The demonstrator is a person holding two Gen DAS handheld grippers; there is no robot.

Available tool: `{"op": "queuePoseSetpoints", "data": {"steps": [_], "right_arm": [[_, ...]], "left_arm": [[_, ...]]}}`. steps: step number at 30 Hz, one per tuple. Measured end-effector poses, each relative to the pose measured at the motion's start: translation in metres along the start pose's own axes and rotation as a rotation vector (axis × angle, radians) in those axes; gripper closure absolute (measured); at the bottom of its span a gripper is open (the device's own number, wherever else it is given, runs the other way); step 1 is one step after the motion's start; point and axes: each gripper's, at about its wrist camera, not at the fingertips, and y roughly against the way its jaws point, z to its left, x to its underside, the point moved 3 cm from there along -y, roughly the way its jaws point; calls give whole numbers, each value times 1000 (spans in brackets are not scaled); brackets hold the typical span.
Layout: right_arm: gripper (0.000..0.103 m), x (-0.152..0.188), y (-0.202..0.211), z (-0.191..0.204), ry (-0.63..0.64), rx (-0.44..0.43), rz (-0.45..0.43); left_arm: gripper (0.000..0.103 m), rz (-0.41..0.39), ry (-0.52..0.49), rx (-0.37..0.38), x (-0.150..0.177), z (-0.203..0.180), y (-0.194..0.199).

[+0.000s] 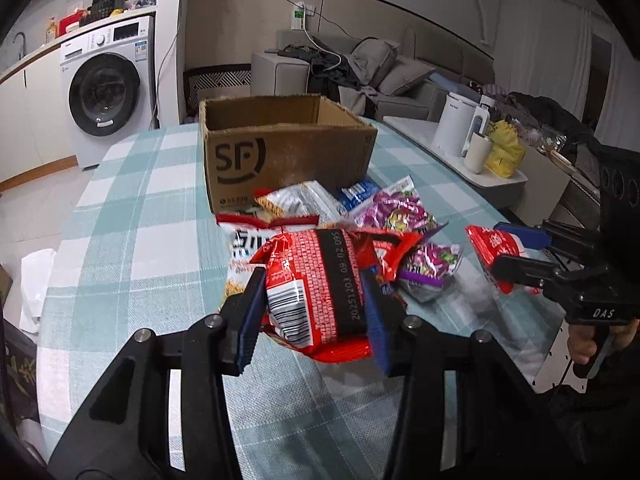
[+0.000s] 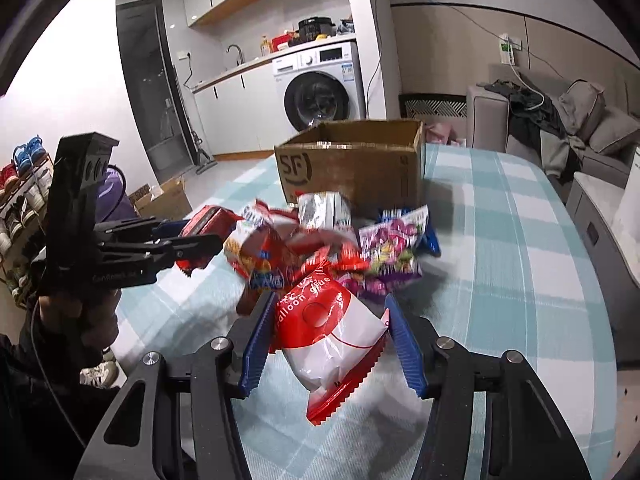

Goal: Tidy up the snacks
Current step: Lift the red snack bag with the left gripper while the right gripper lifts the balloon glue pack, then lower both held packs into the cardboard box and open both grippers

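Observation:
My left gripper (image 1: 314, 304) is shut on a red snack packet with a barcode (image 1: 316, 284), held just above the checked tablecloth; it also shows in the right wrist view (image 2: 208, 236). My right gripper (image 2: 332, 340) is shut on a red and white packet (image 2: 332, 340), which also shows at the right in the left wrist view (image 1: 494, 256). A pile of snack packets (image 1: 340, 216) lies between the grippers and an open cardboard box marked SF (image 1: 288, 152), which also shows in the right wrist view (image 2: 356, 164).
The round table with teal checked cloth (image 1: 132, 216) falls away at its left edge. A side counter holds a white kettle (image 1: 454, 124), a cup and a yellow bag. A washing machine (image 1: 108, 88) and a sofa stand behind.

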Motion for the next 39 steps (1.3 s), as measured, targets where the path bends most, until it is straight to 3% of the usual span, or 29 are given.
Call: {"op": "queuePoseSetpoints", "data": {"steps": [16, 39], "right_arm": [[47, -78, -6, -9, -40, 23, -137], [47, -178, -66, -29, -73, 25, -165]], "left_arm": [[61, -100, 24, -39, -54, 17, 9], [61, -120, 61, -62, -131, 52, -41]]}}
